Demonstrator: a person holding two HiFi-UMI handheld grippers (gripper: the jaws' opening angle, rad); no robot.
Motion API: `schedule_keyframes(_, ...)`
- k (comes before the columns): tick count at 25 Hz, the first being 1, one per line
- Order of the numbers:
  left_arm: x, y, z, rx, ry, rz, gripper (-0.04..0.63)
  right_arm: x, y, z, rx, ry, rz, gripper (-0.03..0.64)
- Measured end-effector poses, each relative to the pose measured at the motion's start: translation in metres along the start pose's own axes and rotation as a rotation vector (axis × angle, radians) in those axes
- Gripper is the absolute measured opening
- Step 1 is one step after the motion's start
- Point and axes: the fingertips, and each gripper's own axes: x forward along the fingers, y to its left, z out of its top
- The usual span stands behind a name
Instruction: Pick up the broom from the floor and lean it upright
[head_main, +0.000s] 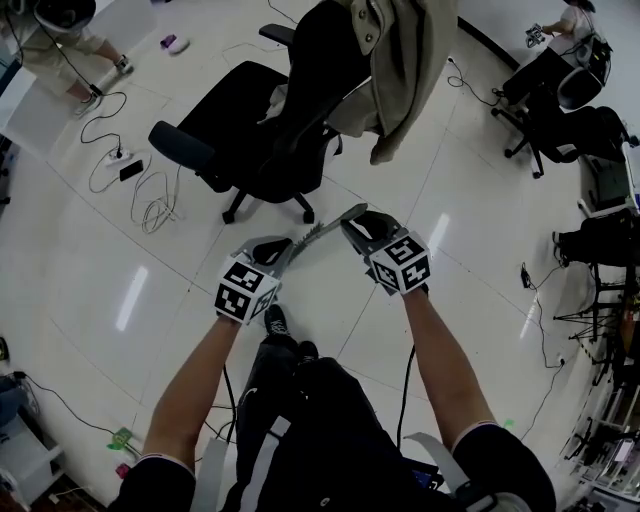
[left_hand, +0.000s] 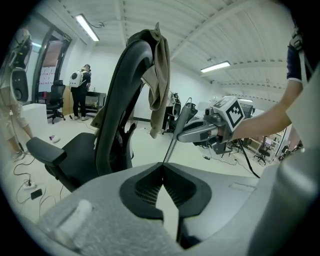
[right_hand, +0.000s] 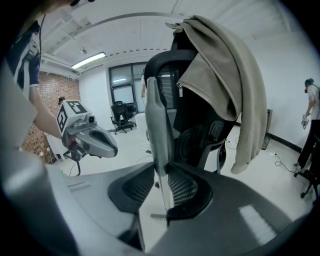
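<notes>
A grey broom handle (head_main: 318, 233) runs slantwise between my two grippers above the white floor; the broom's head is not in sight. My left gripper (head_main: 285, 250) is shut on the handle's lower end, and the thin rod (left_hand: 175, 137) rises from its jaws (left_hand: 162, 167) towards the right gripper (left_hand: 200, 131). My right gripper (head_main: 352, 222) is shut on the handle higher up. In the right gripper view the flat grey handle (right_hand: 157, 130) stands up out of the jaws (right_hand: 161, 172), with the left gripper (right_hand: 95, 142) off to the left.
A black office chair (head_main: 270, 120) with a beige jacket (head_main: 400, 60) draped over its back stands just beyond the grippers. Cables and a power strip (head_main: 120, 160) lie on the floor at left. Another chair (head_main: 560, 110) and people are at the far corners.
</notes>
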Motion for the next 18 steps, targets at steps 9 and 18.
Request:
schedule_keyframes(9,0.015,0.022,0.029,0.001,-0.014,0.022,0.0,0.033,-0.023,0.003,-0.008,0.085,0.04,0.086)
schedule_keyframes(18,0.027,0.045,0.03,-0.091,-0.003,0.142,0.0,0.094,-0.062,-0.008,-0.024,0.145,0.089,0.086)
